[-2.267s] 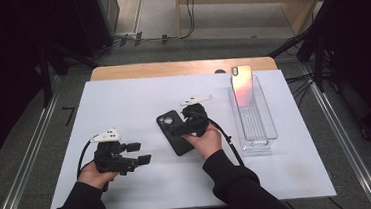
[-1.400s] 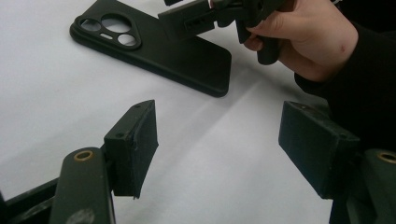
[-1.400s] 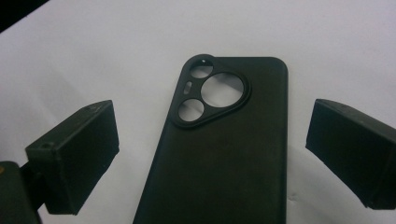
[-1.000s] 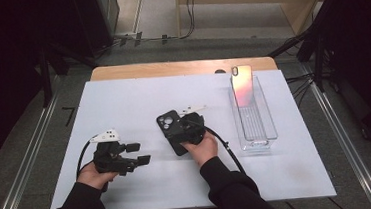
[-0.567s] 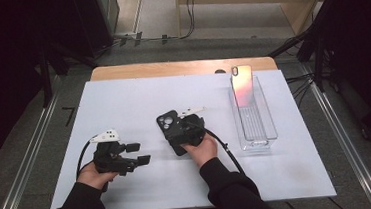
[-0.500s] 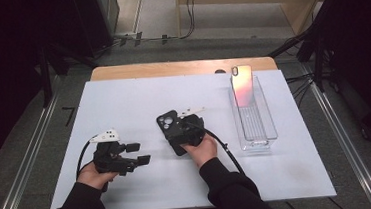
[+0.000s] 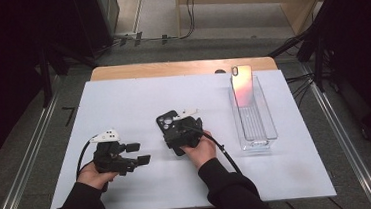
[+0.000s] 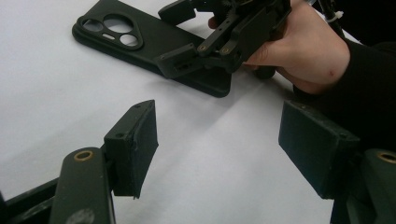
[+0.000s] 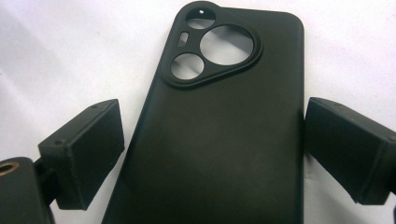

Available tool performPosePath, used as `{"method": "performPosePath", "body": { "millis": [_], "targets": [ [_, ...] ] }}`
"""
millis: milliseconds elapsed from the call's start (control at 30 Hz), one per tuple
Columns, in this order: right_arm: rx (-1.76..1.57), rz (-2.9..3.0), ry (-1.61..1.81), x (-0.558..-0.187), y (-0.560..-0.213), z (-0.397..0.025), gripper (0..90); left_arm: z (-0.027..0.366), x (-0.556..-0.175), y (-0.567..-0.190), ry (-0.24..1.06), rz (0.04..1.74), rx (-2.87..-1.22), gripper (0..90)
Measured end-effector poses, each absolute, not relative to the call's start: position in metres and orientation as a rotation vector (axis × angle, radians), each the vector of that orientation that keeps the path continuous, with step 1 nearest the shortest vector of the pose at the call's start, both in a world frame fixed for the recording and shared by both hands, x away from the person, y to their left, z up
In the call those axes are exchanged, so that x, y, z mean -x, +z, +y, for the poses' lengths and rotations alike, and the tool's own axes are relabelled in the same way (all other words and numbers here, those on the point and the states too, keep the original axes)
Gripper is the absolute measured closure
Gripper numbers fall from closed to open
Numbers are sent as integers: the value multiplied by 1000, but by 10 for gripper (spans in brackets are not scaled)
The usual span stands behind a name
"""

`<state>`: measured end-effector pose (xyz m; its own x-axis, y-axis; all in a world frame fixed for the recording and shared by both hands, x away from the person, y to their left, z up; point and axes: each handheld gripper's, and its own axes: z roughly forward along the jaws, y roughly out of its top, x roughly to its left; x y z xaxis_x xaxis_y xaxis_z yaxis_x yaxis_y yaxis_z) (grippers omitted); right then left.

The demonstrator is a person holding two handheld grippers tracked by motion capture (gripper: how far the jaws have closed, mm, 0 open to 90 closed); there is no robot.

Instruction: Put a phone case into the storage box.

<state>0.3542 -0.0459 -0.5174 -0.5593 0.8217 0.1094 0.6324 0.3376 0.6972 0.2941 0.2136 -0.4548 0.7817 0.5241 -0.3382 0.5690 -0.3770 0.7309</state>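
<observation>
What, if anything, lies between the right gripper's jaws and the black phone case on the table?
Nothing visible does. The right gripper is open, with one jaw on either side of the case, which lies flat on the white table. Only small gaps of bare table separate the jaws from its long edges.

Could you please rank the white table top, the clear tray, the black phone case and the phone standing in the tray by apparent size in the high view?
1. White table top
2. Clear tray
3. Black phone case and phone: look alike, and the right gripper covers part of the case.
</observation>
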Motion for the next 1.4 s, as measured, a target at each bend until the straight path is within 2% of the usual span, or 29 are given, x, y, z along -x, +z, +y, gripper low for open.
{"method": "performPosePath", "body": {
  "millis": [667,1000,1400],
  "targets": [
    [-1251,2333,943,-351,-519,-38,55,215,-294,-454,-56,820,-2046,288],
    [-1263,2323,963,-351,-518,-41,118,216,-295,-454,-49,834,-2036,288],
    [-1269,2337,981,-353,-516,-44,134,216,-296,-454,-50,837,-2036,288]
  ]
}}
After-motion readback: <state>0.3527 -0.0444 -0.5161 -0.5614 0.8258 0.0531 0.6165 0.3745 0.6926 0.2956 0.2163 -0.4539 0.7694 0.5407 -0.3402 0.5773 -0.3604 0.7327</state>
